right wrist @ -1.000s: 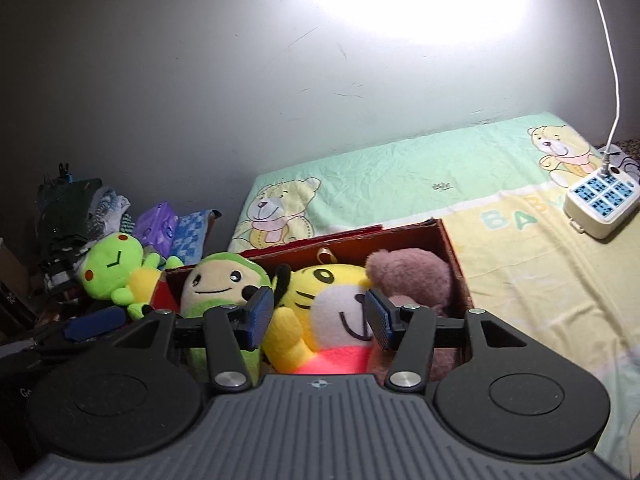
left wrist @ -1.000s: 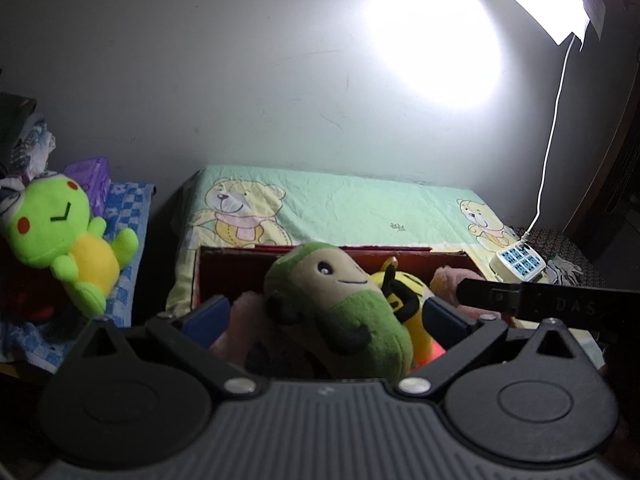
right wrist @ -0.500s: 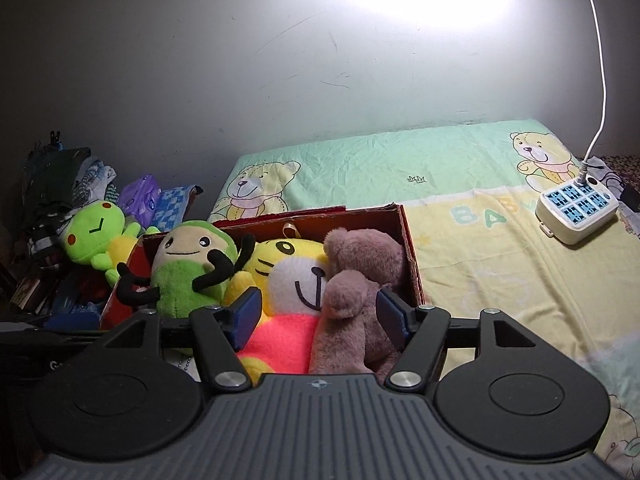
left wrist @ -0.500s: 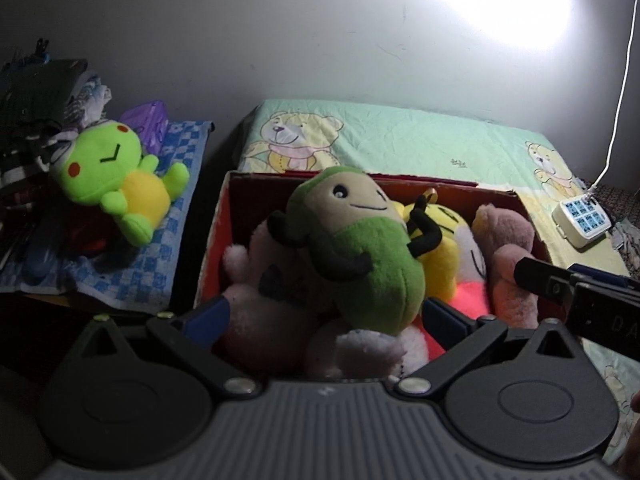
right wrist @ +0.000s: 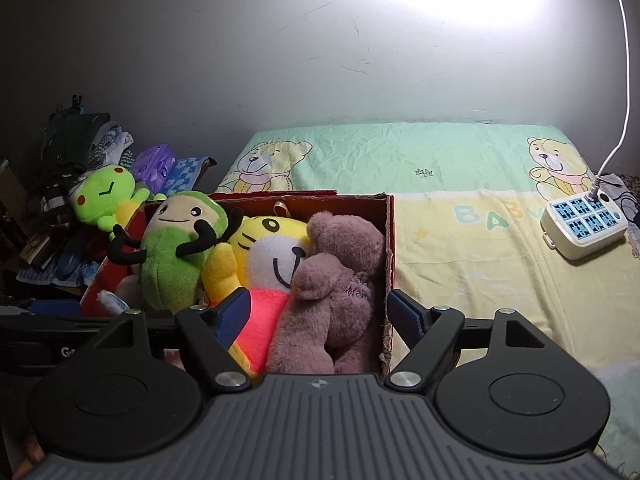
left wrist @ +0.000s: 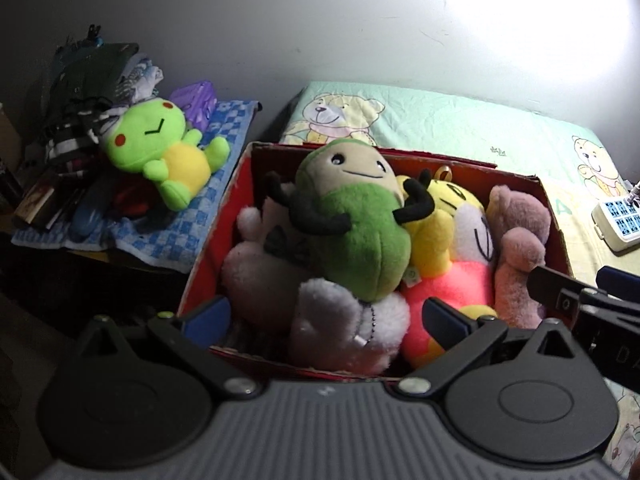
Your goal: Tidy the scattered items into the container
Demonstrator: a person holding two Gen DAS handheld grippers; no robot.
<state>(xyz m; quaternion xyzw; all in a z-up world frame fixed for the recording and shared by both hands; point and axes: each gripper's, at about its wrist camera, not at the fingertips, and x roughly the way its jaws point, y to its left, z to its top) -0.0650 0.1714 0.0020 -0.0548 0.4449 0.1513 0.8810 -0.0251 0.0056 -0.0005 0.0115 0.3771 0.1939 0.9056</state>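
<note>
- Box of red cardboard sits on the bed sheet, crammed with soft toys.
- Inside it, seen from the right wrist: a green-bodied plush at 9 o'clock, a yellow tiger plush in the middle, a mauve bear at 3 o'clock against the box wall.
- A white fluffy plush lies under the green one, seen from the left wrist.
- Right gripper — its jaws have just been opening and now stand wide. The tiger and bear lie between the blue pads, neither pressed.
- Left gripper is also spread wide at the box's 6 o'clock edge, over the white plush, gripping nothing.
- One lime frog plush is outside the box, at 9 o'clock of it, lying on a blue checked cloth.
- A white power strip rests on the sheet at 3 o'clock, well apart from the box.
</note>
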